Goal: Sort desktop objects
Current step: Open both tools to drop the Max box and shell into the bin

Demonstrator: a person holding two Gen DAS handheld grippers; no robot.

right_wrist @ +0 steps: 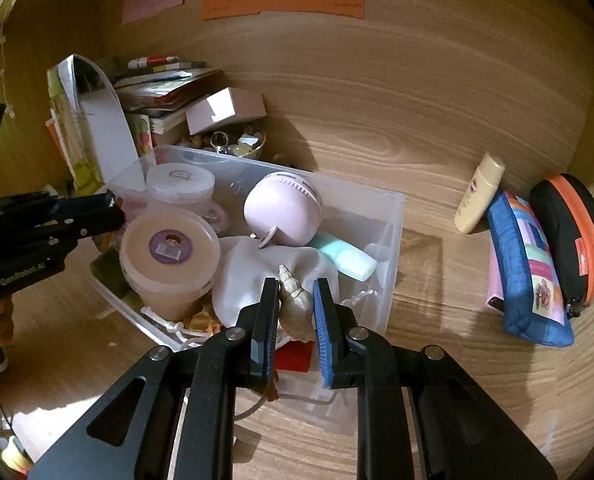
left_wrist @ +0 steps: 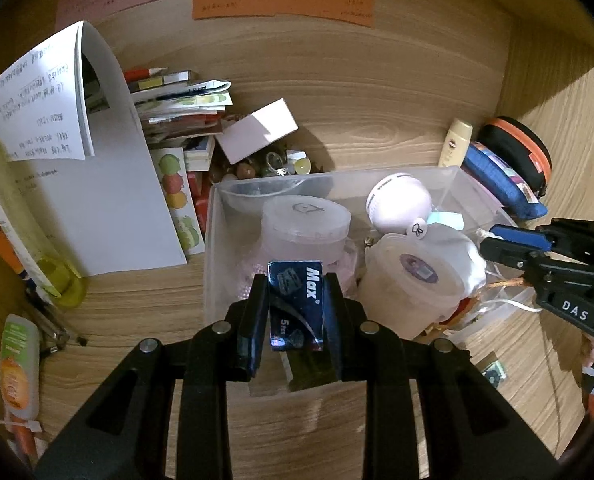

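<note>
My left gripper (left_wrist: 296,280) is shut on a dark blue "Max" staples box (left_wrist: 295,304) and holds it over the near edge of a clear plastic bin (left_wrist: 213,240). My right gripper (right_wrist: 295,288) is shut on a beige spiral seashell (right_wrist: 295,300) over the same bin (right_wrist: 393,248). The bin holds a lidded tub (right_wrist: 169,256), a round clear container (right_wrist: 180,184), a lilac round device (right_wrist: 283,208), a white cloth pouch (right_wrist: 249,268) and a mint tube (right_wrist: 345,258). The right gripper also shows at the right of the left wrist view (left_wrist: 493,246).
Stacked books and papers (left_wrist: 177,108), a pinkish box (left_wrist: 257,130) and a dish of trinkets (left_wrist: 273,164) stand behind the bin. A cream bottle (right_wrist: 479,196), blue pouch (right_wrist: 529,268) and black-orange case (right_wrist: 577,236) lie at the right. Pens and a tube (left_wrist: 19,364) lie at the left.
</note>
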